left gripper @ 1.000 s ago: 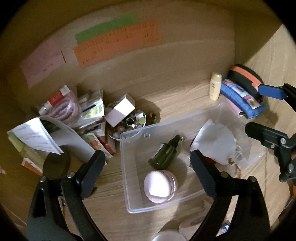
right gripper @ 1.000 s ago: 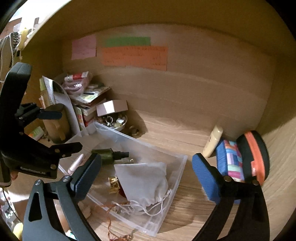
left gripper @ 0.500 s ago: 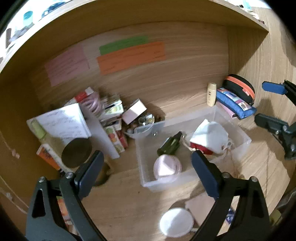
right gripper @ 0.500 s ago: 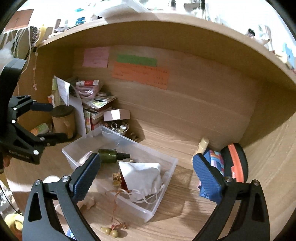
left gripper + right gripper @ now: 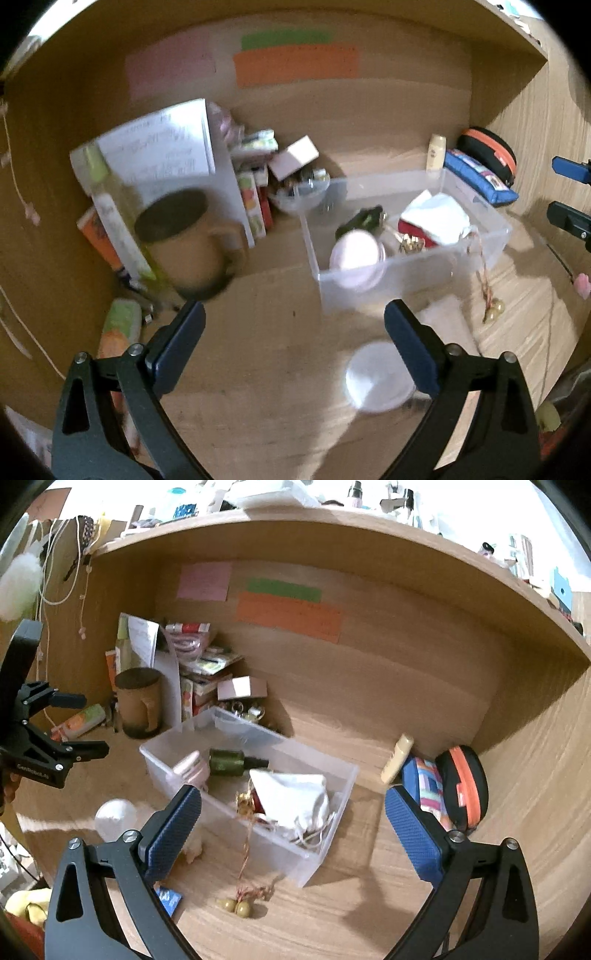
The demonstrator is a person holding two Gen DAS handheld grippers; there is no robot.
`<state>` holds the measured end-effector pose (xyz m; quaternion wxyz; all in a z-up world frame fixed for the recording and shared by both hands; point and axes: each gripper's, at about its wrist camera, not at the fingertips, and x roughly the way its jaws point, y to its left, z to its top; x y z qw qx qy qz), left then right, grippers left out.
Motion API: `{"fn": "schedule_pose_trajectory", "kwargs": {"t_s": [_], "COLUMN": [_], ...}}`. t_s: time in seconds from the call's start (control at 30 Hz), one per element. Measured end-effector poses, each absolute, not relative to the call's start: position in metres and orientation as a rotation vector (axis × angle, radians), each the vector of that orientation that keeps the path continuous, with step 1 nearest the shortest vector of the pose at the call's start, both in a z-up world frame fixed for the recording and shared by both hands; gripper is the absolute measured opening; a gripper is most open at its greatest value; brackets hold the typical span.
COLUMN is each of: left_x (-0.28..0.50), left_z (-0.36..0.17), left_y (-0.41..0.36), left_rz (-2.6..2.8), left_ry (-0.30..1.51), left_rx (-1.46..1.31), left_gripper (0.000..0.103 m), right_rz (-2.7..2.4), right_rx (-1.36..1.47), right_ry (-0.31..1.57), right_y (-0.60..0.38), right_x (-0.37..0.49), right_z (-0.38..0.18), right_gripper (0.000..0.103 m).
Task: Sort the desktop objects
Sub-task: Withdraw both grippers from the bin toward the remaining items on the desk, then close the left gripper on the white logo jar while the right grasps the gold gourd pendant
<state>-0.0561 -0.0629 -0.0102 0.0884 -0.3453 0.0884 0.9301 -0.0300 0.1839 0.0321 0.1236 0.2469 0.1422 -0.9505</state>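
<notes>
Several items are already gathered in the clear bin (image 5: 334, 794), evidently as the sorting place. A white lid (image 5: 376, 376) is left on the desk just before it. The left gripper (image 5: 293, 332) is empty with jaws opening; the right gripper (image 5: 293, 819) is gaped wide, empty.

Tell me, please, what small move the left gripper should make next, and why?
Probably lower the left gripper toward the white round lid lying on the desk just ahead of its right finger. Its jaws are opening with nothing between them, and the lid sits outside the clear bin, where the pink jar and other items are already gathered.
</notes>
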Motion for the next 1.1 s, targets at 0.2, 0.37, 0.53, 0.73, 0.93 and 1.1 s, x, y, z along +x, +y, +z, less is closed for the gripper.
{"fn": "schedule_pose_trajectory", "kwargs": {"t_s": [0.2,0.37,0.53,0.73,0.93,1.1], "left_x": [-0.048,-0.045,-0.044,-0.048,-0.054,-0.060], "left_z": [-0.035,-0.055,-0.070,-0.079,-0.085,-0.093], "left_y": [-0.065,-0.059,-0.050,-0.043,-0.040,-0.038], "left_rz": [2.705,2.630,2.566,2.505,2.471,2.466], "left_ry": [0.206,0.188,0.177,0.171,0.139,0.145], "left_rx": [-1.096,-1.148,-1.196,-1.221,-1.254,-1.304], "left_gripper": [0.099,0.099,0.099,0.099,0.100,0.100], "right_rz": [-2.759,-2.746,-2.700,-2.655,-2.605,-2.574], "right_rx": [0.823,0.920,1.011,1.118,1.180,1.217], "right_ry": [0.415,0.391,0.342,0.280,0.211,0.183], "right_y": [0.184,0.186,0.191,0.194,0.199,0.200], "right_x": [-0.025,-0.026,-0.030,-0.035,-0.038,-0.044], "right_z": [0.010,-0.011,-0.031,-0.052,-0.066,-0.078], "right_gripper": [0.099,0.099,0.099,0.099,0.099,0.098]}}
